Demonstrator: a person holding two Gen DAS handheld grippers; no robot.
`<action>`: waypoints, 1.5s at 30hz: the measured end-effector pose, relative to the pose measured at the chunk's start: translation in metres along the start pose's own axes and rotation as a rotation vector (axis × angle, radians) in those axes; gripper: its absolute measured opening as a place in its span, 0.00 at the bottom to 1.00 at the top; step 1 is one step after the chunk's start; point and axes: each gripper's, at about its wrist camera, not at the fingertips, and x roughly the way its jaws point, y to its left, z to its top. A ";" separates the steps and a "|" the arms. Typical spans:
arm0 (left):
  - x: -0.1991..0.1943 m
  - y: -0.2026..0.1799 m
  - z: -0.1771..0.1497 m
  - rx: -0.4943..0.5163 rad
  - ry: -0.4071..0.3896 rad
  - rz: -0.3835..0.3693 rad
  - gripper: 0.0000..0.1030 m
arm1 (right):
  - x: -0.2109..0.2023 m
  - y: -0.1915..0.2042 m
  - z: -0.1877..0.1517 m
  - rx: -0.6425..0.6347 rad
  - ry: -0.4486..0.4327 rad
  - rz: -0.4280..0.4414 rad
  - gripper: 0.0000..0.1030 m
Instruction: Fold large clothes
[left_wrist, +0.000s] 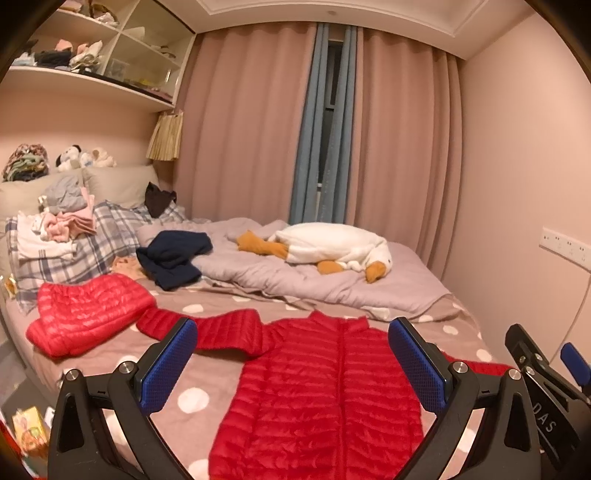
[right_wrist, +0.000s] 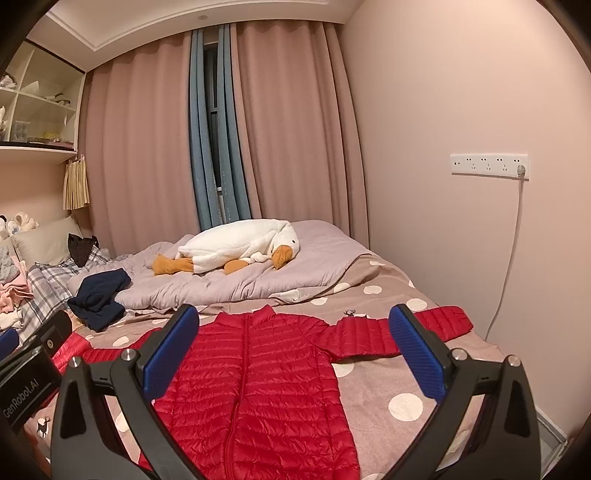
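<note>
hovering over a red puffer jacket (left_wrist: 321, 391) lying flat, zip up, sleeves spread on the polka-dot bed (right_wrist: 384, 380), left gripper (left_wrist: 291, 363) and right gripper (right_wrist: 293, 350) both gaping, empty; folding apparently not yet begun, likely calling next for pinching a sleeve (right_wrist: 373, 334) and bringing it across the body.

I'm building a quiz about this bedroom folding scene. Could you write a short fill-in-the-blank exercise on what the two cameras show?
1. The red puffer jacket lies spread flat on the ____ bedsheet.
2. Both the left tool and the right tool have their fingers ____, holding nothing.
3. A white plush ____ lies on the lilac duvet.
4. A second red puffer garment lies crumpled to the spread jacket's ____ in the left wrist view.

Missing words: polka-dot; open; goose; left
</note>
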 end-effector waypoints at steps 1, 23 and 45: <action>0.000 0.000 0.000 0.000 -0.001 0.000 0.99 | 0.000 -0.001 0.000 0.001 0.000 0.001 1.00; -0.001 0.002 0.003 -0.008 0.009 -0.020 0.99 | -0.006 -0.003 0.000 0.005 0.003 0.007 1.00; 0.032 0.015 0.007 -0.045 0.068 -0.038 0.99 | 0.015 -0.021 0.006 0.031 0.031 -0.049 1.00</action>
